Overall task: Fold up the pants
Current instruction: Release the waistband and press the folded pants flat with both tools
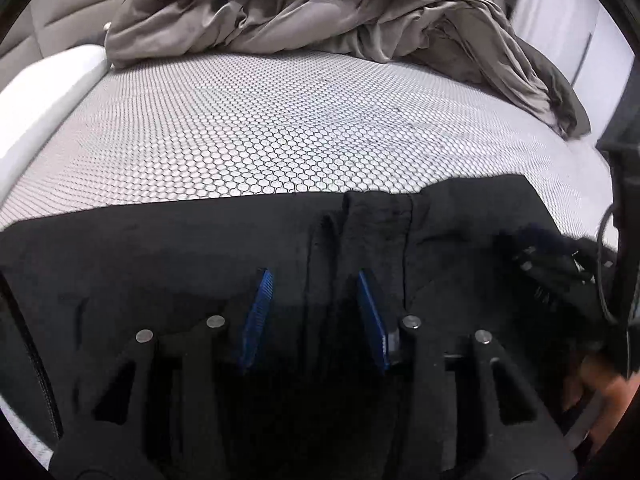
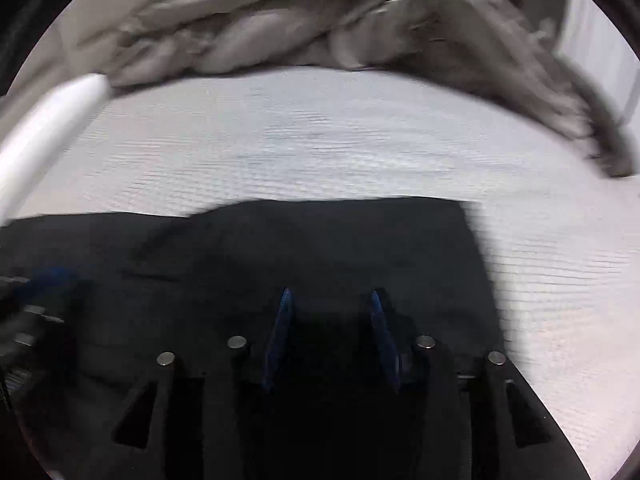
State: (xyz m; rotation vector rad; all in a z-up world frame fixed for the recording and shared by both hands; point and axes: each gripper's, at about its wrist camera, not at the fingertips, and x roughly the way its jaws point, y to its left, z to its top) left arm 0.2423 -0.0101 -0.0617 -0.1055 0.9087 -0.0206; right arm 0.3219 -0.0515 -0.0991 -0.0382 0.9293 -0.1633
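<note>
The work surface is a bed point(image 1: 248, 128) covered by a white sheet printed with a fine black honeycomb pattern.

Left tongs point(image 1: 316, 280): pointed steeply down over the black pants point(image 1: 160, 248). The two blue pads point(image 1: 258, 312) stand apart with a clear gap. A raised vertical fold of the dark cloth runs through this gap, but the pads do not press on it; the tongs are open. The pants lie flat along the near side of the bed, with their far edge forming a nearly straight line across the sheet.

Right tongs point(image 2: 330, 296): also pointed down over the pants point(image 2: 320, 240), with the blue pads point(image 2: 282, 332) apart and only flat dark cloth visible below them; these tongs are open as well (this view is blurred, so fine detail of the cloth cannot be read). The right end of the pants forms a square corner on the sheet point(image 2: 560, 280).

In the left wrist view, the right tongs appear at the right edge, with part of a hand point(image 1: 600, 384) below them.

Farther out, a rumpled grey-brown blanket point(image 1: 312, 12) is heaped across the far end of the bed. A white pillow point(image 1: 44, 88) lies at the far left.
</note>
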